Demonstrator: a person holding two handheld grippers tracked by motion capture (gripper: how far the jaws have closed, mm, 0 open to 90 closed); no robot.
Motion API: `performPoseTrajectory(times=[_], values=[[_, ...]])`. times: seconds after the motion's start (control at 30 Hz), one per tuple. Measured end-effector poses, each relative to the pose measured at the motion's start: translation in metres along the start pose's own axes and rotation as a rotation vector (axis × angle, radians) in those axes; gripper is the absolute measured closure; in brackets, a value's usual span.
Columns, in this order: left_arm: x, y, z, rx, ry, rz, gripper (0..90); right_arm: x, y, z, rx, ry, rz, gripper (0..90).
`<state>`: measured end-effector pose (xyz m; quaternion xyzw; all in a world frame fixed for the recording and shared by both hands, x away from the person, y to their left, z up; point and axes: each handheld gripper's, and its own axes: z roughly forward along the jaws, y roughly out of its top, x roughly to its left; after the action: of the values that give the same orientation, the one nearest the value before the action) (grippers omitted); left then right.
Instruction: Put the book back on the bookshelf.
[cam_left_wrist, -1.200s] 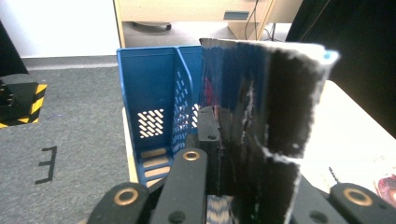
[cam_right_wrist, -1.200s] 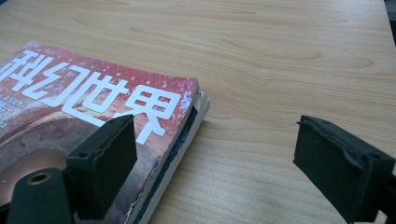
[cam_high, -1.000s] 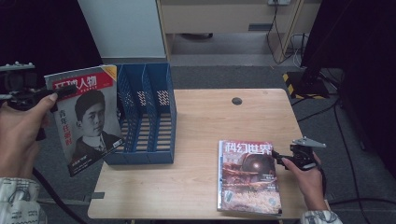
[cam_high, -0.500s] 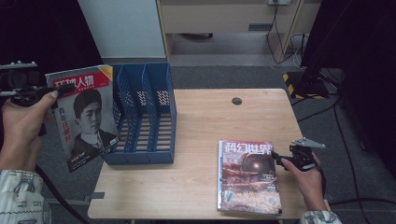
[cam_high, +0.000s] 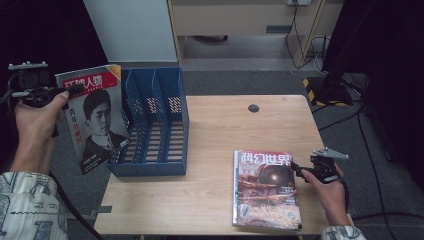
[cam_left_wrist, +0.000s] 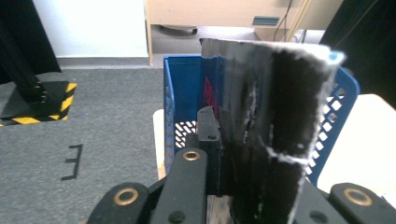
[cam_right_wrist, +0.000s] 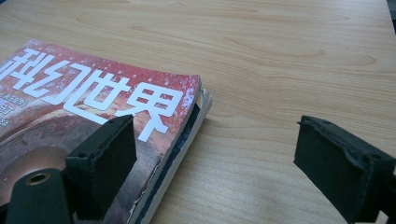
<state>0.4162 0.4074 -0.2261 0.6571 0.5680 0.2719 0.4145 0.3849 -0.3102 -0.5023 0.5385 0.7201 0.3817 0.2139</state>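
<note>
Clamping a glossy portrait-cover magazine (cam_high: 95, 117) upright, the left gripper (cam_high: 60, 93) holds it just left of the blue plastic three-slot file rack (cam_high: 155, 125). The right gripper (cam_high: 298, 170) rests with jaws apart at the right edge of a red-covered magazine stack (cam_high: 265, 187) lying flat on the light wooden table (cam_high: 220, 125).

Table (cam_high: 215, 150) evenly lit from overhead, surroundings dark. Soft shadows. Magazine cover (cam_left_wrist: 275, 135) close to lens, blurred, possibly glare-streaked. Right gripper's pads (cam_right_wrist: 107, 154) slightly out of focus.
</note>
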Motion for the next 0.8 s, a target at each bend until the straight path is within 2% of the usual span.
performPoseTrajectory(times=[0.8], values=[[-0.002,-0.011,0.017,-0.045,0.011,-0.014,86.4,-0.003,0.0,-0.001,-0.002,-0.002,0.0,12.9]])
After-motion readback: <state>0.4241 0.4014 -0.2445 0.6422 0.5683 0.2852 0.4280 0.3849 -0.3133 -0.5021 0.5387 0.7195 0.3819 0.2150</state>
